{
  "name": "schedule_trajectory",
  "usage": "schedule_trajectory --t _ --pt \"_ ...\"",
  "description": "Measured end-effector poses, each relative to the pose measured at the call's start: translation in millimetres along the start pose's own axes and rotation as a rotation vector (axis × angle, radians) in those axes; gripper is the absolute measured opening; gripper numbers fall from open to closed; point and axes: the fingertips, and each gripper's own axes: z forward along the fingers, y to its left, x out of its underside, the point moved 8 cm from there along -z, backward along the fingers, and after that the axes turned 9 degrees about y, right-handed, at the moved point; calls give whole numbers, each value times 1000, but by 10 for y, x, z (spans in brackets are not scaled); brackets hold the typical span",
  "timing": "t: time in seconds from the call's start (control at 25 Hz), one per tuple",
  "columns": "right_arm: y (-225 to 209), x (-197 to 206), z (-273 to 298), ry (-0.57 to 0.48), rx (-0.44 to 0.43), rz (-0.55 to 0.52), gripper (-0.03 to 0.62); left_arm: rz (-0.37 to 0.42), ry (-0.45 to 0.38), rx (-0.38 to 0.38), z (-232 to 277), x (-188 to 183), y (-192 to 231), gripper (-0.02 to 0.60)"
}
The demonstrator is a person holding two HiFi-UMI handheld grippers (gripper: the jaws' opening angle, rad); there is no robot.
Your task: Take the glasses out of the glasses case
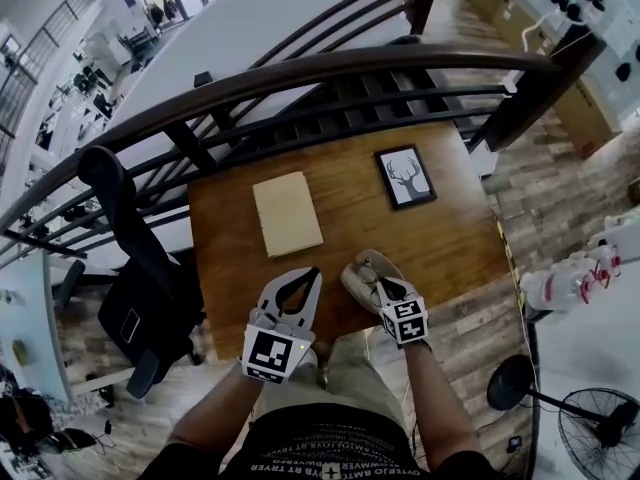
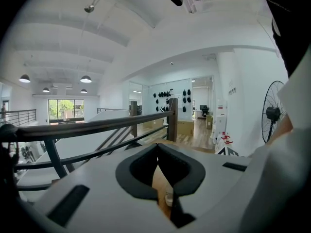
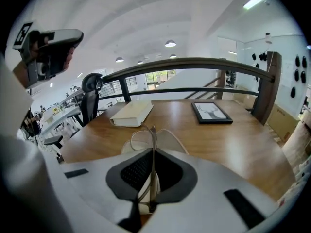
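The right gripper had its jaws closed on the glasses. Its own view showed the thin wire frame pinched upright between the dark pads, with one rim looping out to the left just above the jaw tips. Directly beyond and below those tips lay the beige glasses case, open on the wooden tabletop. Whether the frame was touching the case or already clear of it was hard to tell from this angle. Farther ahead of the jaws sat a cream book to the left and a framed deer picture to the right, with a dark railing behind them. The left gripper appeared high at the left of that view, well apart from the right jaws.

The head view gave the layout that neither gripper view did. Both grippers were side by side at the near edge of the tabletop. The right jaws reached over the case, and the left jaw tips stood just to the left of the case, apart from it. The glasses were too fine to make out from up there.

The left gripper view showed its own jaws shut together with nothing held between them. They pointed out past the railing toward the room beyond. Only a sliver of tabletop showed through the gap below the tips, and neither the case nor the glasses appeared in that view.
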Motion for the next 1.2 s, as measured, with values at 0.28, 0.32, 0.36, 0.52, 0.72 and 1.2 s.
schedule_trajectory --t 0.28,0.32,0.36,0.52,0.72,1.2 --pt "93 -178 -465 -122 44 49 26 -6 6 20 -122 -30 -11 26" --pt "117 -211 -537 -142 53 51 26 -5 4 22 -138 -41 -5 26" --pt "139 -240 -607 -162 64 56 26 -5 3 23 -154 -52 1 26" --pt "225 -331 -849 -237 93 75 26 1 -18 29 -224 -109 -7 26" --pt "385 -439 -1092 -295 117 70 26 15 -44 43 -332 -186 -6 26" --pt "741 -675 -1686 -441 163 41 26 39 -113 38 -678 -294 41 26"
